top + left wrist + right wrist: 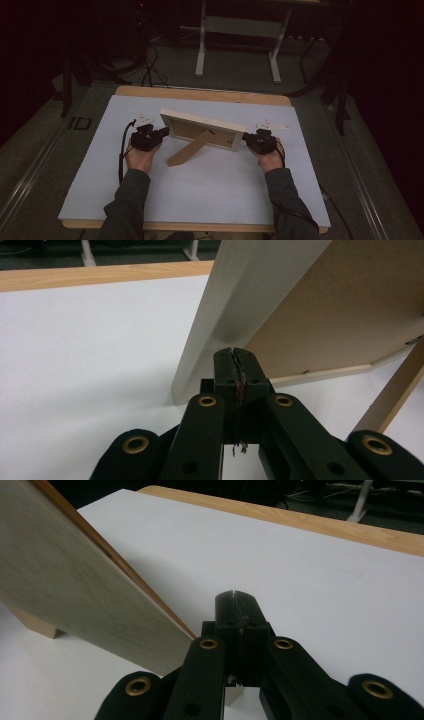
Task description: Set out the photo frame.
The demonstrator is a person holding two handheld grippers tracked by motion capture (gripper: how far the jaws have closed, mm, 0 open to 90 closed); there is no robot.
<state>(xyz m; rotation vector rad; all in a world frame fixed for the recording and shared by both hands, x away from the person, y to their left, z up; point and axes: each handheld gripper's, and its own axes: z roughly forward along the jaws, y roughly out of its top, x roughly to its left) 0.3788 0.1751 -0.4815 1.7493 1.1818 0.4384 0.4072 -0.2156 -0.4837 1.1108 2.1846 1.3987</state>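
A picture frame [200,131] stands near the middle of the white surface [200,195], a little toward the far side, with its back turned to the person. Its border is pale, whitish wood with a faint grain; the back panel [345,305] is plain brown board. A light wooden strut [190,148] slants out from the back down to the surface on the near side, propping the frame so it leans away. In the left claw view the frame's left edge rises as a broad pale strip with the brown board to its right. In the right claw view the frame's pale right edge slopes up to the left, with a thin brown line of board along it.

The left claw [161,134] is clenched with nothing between its jaws, its tip right at the frame's lower left edge. The right claw [247,136] is likewise clenched on nothing, its tip just beside the frame's right end. Whether either tip touches the wood cannot be told. A hand holds each claw, sleeves coming in from the near edge.
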